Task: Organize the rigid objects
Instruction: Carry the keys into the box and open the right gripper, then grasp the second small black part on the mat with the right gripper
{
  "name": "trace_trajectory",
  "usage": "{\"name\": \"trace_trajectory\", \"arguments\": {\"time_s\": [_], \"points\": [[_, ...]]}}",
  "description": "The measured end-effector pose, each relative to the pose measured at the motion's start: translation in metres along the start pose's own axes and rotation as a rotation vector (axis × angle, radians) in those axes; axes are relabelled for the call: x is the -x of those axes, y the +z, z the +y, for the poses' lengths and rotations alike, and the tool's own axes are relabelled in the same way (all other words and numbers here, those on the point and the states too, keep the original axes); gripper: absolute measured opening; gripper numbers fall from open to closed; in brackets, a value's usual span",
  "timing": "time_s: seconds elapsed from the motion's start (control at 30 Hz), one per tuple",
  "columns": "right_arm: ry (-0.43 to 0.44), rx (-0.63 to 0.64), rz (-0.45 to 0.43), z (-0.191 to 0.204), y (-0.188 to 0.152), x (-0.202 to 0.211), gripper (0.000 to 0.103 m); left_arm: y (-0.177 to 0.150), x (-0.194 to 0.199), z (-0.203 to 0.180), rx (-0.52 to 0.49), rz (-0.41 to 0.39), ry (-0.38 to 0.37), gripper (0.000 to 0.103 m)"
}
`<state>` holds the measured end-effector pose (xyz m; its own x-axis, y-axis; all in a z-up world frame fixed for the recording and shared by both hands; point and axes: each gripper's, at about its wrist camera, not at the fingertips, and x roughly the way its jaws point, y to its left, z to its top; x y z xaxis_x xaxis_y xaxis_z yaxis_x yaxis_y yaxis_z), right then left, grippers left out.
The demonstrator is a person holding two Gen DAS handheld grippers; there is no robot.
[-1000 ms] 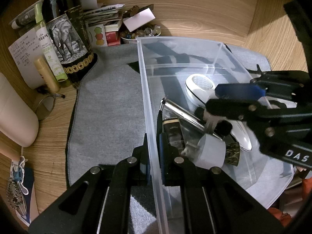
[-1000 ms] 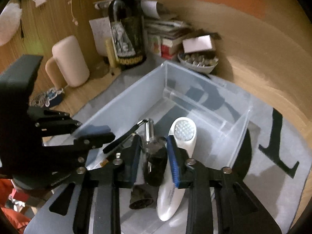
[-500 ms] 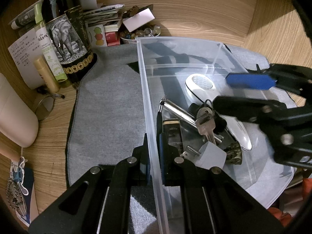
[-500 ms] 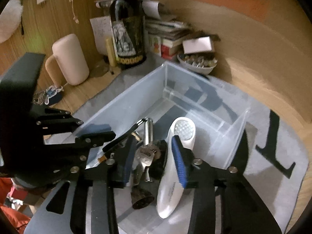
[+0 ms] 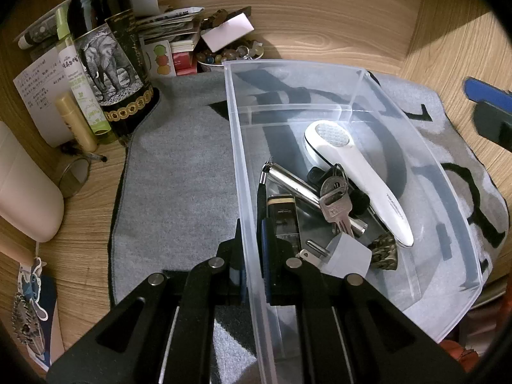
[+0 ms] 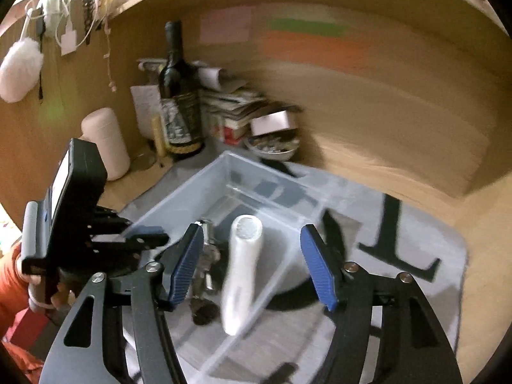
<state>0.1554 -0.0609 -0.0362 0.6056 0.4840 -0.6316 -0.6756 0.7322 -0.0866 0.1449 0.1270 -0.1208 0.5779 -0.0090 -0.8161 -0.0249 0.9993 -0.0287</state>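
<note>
Several rigid bits already sit in the clear bin (image 5: 416,147): keys (image 5: 334,198), white handheld device (image 5: 358,172), metal flashlight (image 5: 288,179), plug adapter (image 5: 347,256). Right gripper (image 6: 252,268) has just been opening, nothing between its jaws. Left gripper (image 5: 252,249) pinches the bin's wall (steadying it, I'd guess). No loose items visible outside, so probably nearly done.

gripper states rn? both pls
Left gripper: shut on the clear bin wall.
Right gripper: open, jaws just been opening, holding nothing; keys lie in the bin.
</note>
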Motion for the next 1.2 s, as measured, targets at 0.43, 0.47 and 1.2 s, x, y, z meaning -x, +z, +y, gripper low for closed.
{"name": "trace_trajectory", "arguments": {"time_s": [0.43,0.47,1.2], "points": [[-0.103,-0.081,0.129,-0.026,-0.070,0.005,0.061,-0.001,0.000,-0.001,-0.004,0.000,0.005,0.007],[-0.099,-0.094,0.143,-0.026,-0.076,0.002,0.061,-0.001,0.000,-0.001,-0.004,0.000,0.005,0.007],[-0.059,-0.190,0.225,-0.042,-0.127,-0.018,0.024,-0.001,0.000,0.000,-0.004,0.000,0.004,0.007]]}}
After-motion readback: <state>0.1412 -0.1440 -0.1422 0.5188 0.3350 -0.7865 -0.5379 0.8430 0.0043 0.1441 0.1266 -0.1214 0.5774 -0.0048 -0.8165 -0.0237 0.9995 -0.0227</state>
